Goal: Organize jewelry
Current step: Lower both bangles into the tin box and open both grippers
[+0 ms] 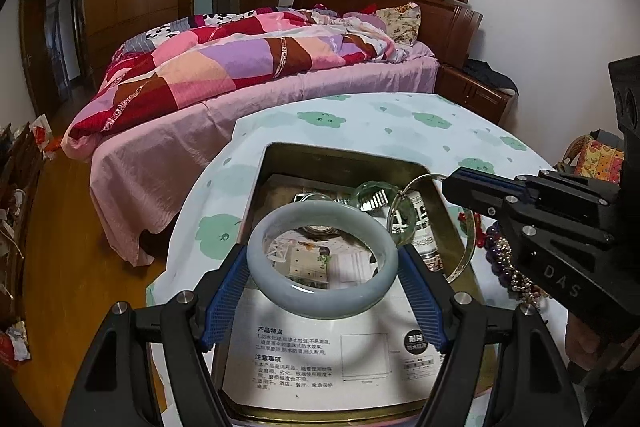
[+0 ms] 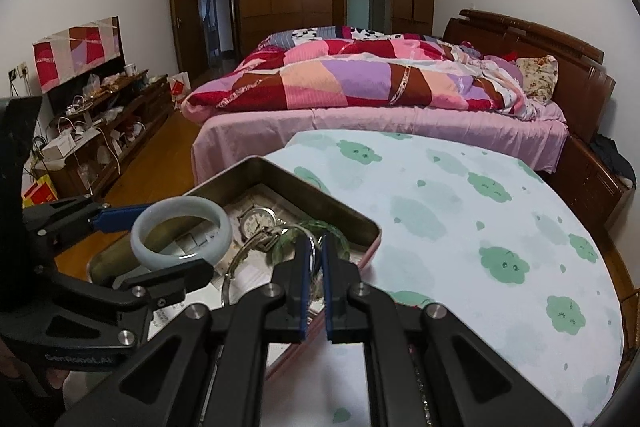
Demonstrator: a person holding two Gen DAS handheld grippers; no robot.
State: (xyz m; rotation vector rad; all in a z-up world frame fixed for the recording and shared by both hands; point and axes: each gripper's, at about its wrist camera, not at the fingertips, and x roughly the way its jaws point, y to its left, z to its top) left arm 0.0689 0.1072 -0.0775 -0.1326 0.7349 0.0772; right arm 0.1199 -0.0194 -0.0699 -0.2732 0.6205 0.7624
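My left gripper [image 1: 322, 259] is shut on a pale jade bangle [image 1: 280, 297] and holds it flat above the open metal tin [image 1: 344, 157]. The same bangle [image 2: 180, 211] shows at the left of the right wrist view. My right gripper [image 2: 315, 247] is shut on a thin silver bangle [image 2: 318, 239] over the tin's [image 2: 320, 193] right side; it enters the left wrist view from the right [image 1: 450, 187], with the silver bangle [image 1: 466, 255] hanging below. In the tin lie a wristwatch [image 2: 256, 221], a green translucent bangle [image 1: 370, 193] and printed paper.
The tin sits on a round table with a white cloth with green prints [image 2: 480, 227]. Beaded bracelets [image 1: 502, 259] lie on the cloth right of the tin. A bed with a patchwork quilt [image 2: 360, 79] stands behind. A cluttered wooden cabinet [image 2: 104, 123] stands at the left wall.
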